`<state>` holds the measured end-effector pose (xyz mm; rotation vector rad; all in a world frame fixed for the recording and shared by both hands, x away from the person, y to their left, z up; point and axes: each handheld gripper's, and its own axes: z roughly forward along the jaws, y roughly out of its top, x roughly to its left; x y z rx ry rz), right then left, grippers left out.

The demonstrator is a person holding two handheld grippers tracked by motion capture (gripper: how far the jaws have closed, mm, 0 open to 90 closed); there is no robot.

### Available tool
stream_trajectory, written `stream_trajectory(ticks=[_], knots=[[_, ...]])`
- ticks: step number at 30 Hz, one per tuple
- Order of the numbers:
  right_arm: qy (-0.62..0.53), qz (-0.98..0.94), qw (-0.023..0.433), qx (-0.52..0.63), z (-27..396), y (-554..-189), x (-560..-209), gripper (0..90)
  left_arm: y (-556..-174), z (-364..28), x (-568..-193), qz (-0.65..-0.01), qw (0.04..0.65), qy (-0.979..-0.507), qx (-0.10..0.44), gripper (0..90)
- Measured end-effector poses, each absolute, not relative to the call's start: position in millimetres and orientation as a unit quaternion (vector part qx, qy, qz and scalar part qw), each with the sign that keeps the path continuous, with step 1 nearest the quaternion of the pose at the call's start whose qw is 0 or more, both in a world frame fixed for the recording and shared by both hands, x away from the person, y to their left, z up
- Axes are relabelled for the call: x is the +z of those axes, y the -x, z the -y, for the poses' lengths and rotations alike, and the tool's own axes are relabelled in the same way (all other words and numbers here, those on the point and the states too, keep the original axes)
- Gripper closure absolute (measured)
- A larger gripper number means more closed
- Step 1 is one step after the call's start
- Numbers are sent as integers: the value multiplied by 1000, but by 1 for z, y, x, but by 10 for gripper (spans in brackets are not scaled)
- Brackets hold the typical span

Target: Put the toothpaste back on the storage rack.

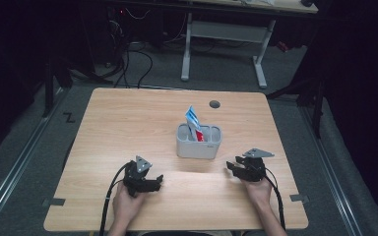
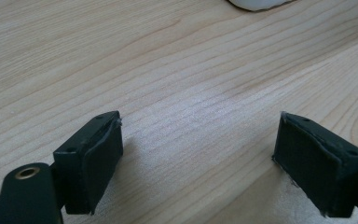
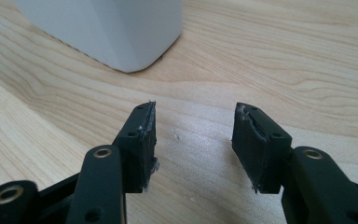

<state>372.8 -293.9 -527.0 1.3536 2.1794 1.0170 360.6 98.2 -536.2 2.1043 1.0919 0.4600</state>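
Grey holder sits mid-bench, red-blue packet upright in its left compartment. Left tongs and right tongs rest low on bench either side of holder, jaws apart, empty, angled inward. Judgement: ready stance, both within equal reach of holder.

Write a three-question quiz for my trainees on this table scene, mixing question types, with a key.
1. True or false: the left gripper is shut on the blue, white and red packet.
2. Multiple choice: the packet stands in which end of the grey plastic two-compartment holder, seen from the high view? A) left compartment B) right compartment C) on the light wooden table beside it
3. Fill in: the right gripper points at bare table with the holder's rounded ___ just beyond its jaws.

Key: 1 false, both grippers are open and hold nothing; 2 A; 3 corner.
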Motion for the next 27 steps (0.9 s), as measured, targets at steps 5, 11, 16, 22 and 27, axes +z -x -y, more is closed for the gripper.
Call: stream_trajectory(ticks=[5, 11, 16, 22, 27], knots=[[-478, -780, 195, 354, 290, -374, -530, 481, -361, -98, -536, -423, 355, -815, 178, 157], [-458, -795, 210, 339, 283, -372, -531, 436, -361, -98, -536, -423, 355, -815, 178, 157], [-454, -798, 203, 339, 282, -372, -531, 395, -361, -98, -536, -423, 355, -814, 178, 157], [-455, -799, 203, 338, 281, -371, -531, 381, -361, -98, -536, -423, 355, -814, 178, 157], [-454, -799, 204, 339, 281, -371, -531, 375, -361, -98, -536, -423, 355, -814, 178, 158]])
